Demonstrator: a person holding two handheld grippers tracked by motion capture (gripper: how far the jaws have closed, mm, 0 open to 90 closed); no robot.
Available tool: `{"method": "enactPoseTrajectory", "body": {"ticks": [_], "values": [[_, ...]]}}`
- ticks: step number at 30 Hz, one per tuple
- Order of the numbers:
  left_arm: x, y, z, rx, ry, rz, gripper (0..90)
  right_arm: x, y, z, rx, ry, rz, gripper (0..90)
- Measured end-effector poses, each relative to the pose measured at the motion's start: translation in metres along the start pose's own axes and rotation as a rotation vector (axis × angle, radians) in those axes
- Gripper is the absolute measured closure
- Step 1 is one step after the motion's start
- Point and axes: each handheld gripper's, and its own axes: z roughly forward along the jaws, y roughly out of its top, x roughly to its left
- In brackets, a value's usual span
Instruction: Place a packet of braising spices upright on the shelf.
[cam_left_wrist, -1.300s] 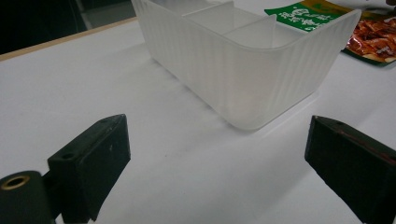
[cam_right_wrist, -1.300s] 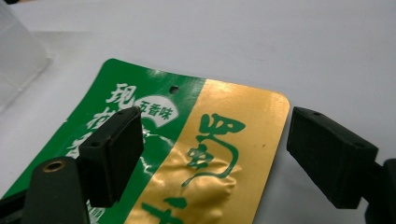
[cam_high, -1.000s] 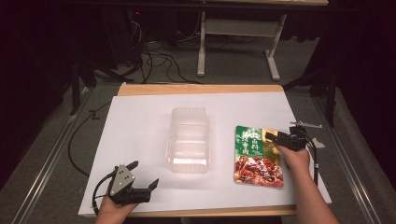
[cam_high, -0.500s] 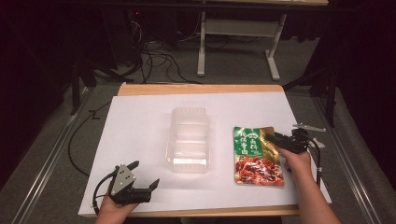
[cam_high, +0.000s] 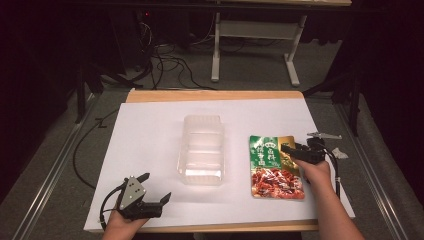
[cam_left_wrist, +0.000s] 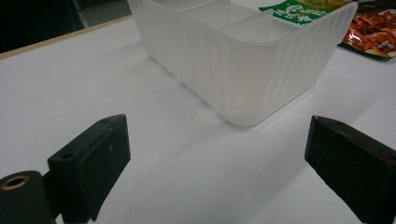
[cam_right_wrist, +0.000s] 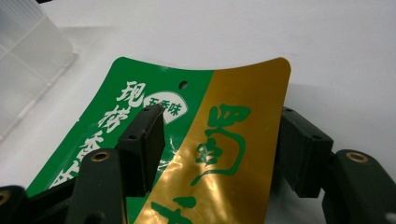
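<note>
Lying flat on the white-covered bench, right of centre, is a green, gold and red food pouch, its printed face up and its far gold corner curling off the surface. Straddling that far right corner are the right tongs, one jaw over the green print, the other beyond the gold edge; the jaws have just been opening a little and are standing partly apart, the pads not pressing the pouch. Sitting just left of the pouch, apart from it, is a clear ribbed plastic container with inner dividers. Resting near the left front bench edge are the left tongs, jaws wide and empty, pointing towards the container.
</note>
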Motion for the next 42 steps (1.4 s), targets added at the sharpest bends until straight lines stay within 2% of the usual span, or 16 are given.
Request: {"method": "enactPoseTrajectory", "body": {"ticks": [5,7,11,14,18,19,20,22,23,25,26,31,34,37,38,42], "values": [[0.001,0.000,0.001,0.004,-0.004,-0.004,7.2,-0.004,0.003,0.003,0.005,0.005,0.004,40.3],[0.000,0.000,0.001,0.005,-0.005,-0.004,7.2,-0.004,0.002,0.003,0.023,0.032,0.012,48.5],[0.000,0.000,0.000,0.000,-0.001,-0.003,7.2,-0.005,0.001,0.000,0.011,0.071,0.026,54.2],[0.000,0.000,0.000,-0.001,0.001,-0.007,7.2,-0.006,0.000,0.000,0.039,0.093,0.031,55.7],[0.000,0.000,0.000,0.002,-0.001,-0.006,7.2,-0.003,0.000,0.003,0.069,0.061,0.011,62.2],[0.000,0.000,0.000,0.001,-0.001,-0.004,7.2,-0.004,0.000,0.002,0.074,0.056,0.020,66.7],[0.000,-0.001,0.000,0.002,-0.002,-0.004,7.2,-0.004,0.000,0.002,0.074,0.056,0.020,66.7],[0.000,-0.001,0.000,0.003,0.000,-0.004,7.3,-0.004,0.000,0.002,0.079,0.053,0.026,73.8],[0.000,-0.001,0.000,0.003,-0.001,-0.004,7.3,-0.004,0.000,0.003,0.088,0.041,0.019,80.9],[0.000,0.000,0.000,0.002,-0.001,-0.005,7.3,-0.003,0.000,0.003,0.095,0.035,0.013,83.5],[0.000,0.000,0.000,0.003,-0.001,-0.003,7.3,-0.002,0.000,0.004,0.094,0.022,0.004,90.0],[0.000,0.000,0.000,-0.001,0.002,-0.006,7.3,0.000,0.000,0.000,0.061,0.020,-0.027,90.0],[0.000,0.000,-0.001,-0.007,0.005,-0.007,7.3,0.003,0.001,-0.005,0.034,0.030,-0.026,90.0],[0.001,0.001,-0.002,-0.012,0.012,-0.009,7.3,0.010,0.003,-0.013,0.005,0.022,-0.042,90.0],[0.001,0.001,-0.002,-0.013,0.014,-0.011,7.3,0.014,0.004,-0.020,-0.026,0.022,-0.052,90.0],[0.001,0.002,-0.003,-0.019,0.026,-0.014,7.3,0.018,0.004,-0.030,-0.062,0.024,-0.059,90.0]]}}
